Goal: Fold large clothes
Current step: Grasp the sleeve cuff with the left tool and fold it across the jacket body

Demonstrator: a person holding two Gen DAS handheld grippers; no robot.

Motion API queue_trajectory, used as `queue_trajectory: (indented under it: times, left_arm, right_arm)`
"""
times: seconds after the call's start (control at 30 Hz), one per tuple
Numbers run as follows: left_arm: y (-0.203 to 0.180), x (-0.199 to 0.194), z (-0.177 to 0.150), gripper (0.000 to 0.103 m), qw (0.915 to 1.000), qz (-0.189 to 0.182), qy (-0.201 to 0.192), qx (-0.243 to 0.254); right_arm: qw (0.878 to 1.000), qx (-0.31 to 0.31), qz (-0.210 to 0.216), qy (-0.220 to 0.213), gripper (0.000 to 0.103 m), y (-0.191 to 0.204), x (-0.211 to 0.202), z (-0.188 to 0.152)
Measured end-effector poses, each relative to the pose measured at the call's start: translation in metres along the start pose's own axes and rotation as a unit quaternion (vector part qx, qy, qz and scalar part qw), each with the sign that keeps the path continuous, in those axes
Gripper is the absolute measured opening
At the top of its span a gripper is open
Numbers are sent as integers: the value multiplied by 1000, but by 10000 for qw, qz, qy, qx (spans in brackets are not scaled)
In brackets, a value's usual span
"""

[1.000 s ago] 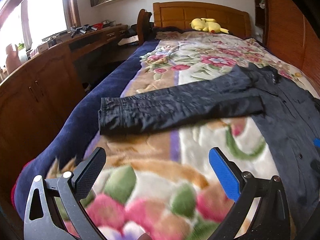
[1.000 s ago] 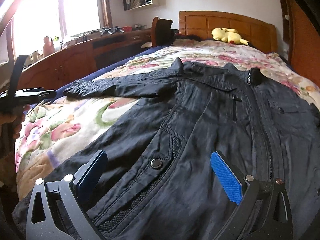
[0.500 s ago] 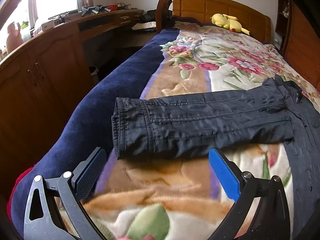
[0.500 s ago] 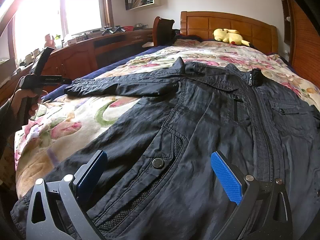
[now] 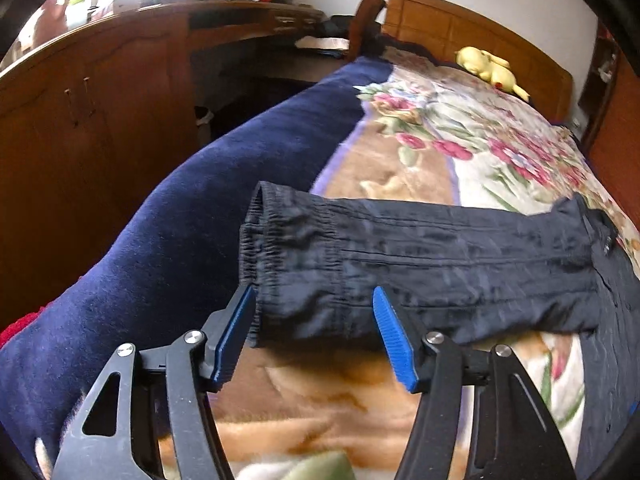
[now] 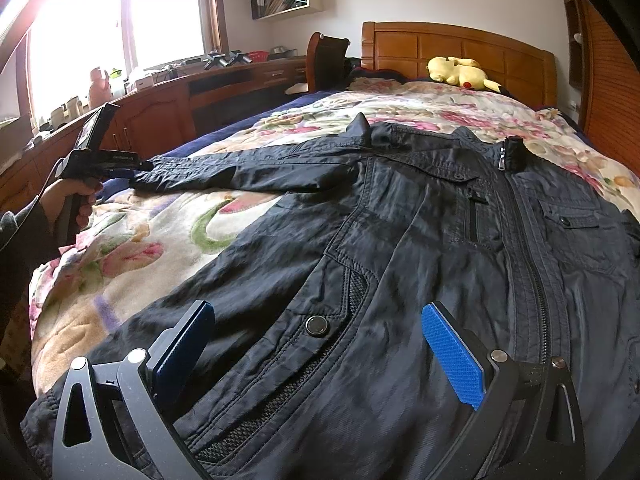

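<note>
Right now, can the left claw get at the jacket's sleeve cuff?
Probably yes. The left claw is closing with the near edge of the sleeve cuff already between its pads, which don't press it yet. Nothing lies on the cuff or blocks it on the floral blanket.

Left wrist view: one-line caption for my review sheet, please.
Left tool closing around the elastic cuff of a dark jacket's sleeve, spread across a floral blanket on the bed.

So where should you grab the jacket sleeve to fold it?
Probably at the cuff, the elastic end of the sleeve, coming in from the bed's edge. The sleeve lies flat and stretched straight out from the jacket, so its free end lifts easily. The left gripper already has the cuff's corner between its closing jaws.
</note>
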State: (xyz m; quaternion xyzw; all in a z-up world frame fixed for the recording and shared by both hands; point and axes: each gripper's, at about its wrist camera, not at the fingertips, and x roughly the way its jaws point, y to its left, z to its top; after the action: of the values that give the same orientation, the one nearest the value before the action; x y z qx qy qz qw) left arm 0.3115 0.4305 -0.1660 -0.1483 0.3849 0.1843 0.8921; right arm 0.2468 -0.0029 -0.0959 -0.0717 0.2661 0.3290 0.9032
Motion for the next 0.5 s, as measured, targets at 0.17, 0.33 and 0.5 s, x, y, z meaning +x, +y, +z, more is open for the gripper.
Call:
queue_trajectory:
  times: [0.17,0.33,0.5]
  left_arm:
    - [9,20,-5,63,9989,57,411,-223]
    - [10,17,-7,26,9951,-459,562,-669]
    - [-20,-6,12,13,9982,-307,337,-378]
  right_arm:
    - [10000,-2,2,2,103,1,1,0]
    - [10000,6,46,14,103,1,2,-1]
    - [9999,61,115,-12,103,0,1,-1]
